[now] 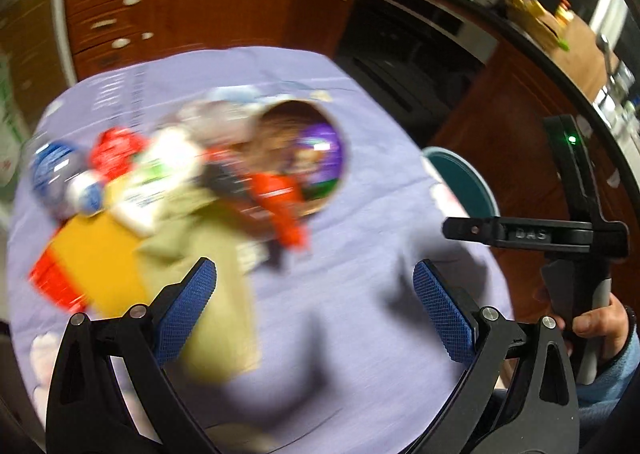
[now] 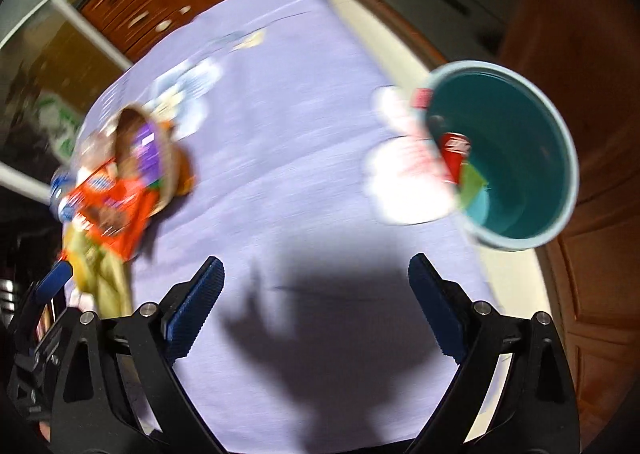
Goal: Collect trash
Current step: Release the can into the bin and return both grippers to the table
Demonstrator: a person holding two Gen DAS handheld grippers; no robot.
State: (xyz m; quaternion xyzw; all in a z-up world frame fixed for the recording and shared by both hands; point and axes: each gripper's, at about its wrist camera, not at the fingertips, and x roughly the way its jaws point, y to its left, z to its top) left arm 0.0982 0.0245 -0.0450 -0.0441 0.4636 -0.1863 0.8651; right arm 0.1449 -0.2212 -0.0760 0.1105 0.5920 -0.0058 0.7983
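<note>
Here your left gripper (image 1: 314, 310) hangs over the lavender tablecloth (image 1: 360, 222) with its jaws spread wide and nothing between the blue pads (image 1: 188, 306); only cloth and an olive-coloured paper (image 1: 216, 274) lie below them. Your right gripper (image 2: 314, 310) is likewise released and empty, its jaws apart over bare cloth and shadow.

The trash sits in a heap toward the left edge of the table. In the left wrist view, a round container (image 1: 308, 154) lies tipped on its side, its mouth facing the camera, with a purple wrapper (image 1: 320, 146) inside and an orange packet (image 1: 280, 202) spilling out of it. Beside these, nearer the left edge, you have a white bottle (image 1: 160, 178), a red crumpled wrapper (image 1: 114, 150), a blue-labelled item (image 1: 56, 170), and a yellow sheet (image 1: 92, 254) lying over something red (image 1: 52, 282). Motion blur keeps me from telling these apart more finely.

The teal bin (image 2: 516, 158) stands at the right edge of the table, just beside a white patch on the cloth. In the right wrist view, its inside holds a red can (image 2: 454, 154) and a green scrap (image 2: 472, 184). In the left wrist view you see only part of its rim, and your right hand (image 1: 600, 326) gripping the other tool's handle beyond the table's right edge.
</note>
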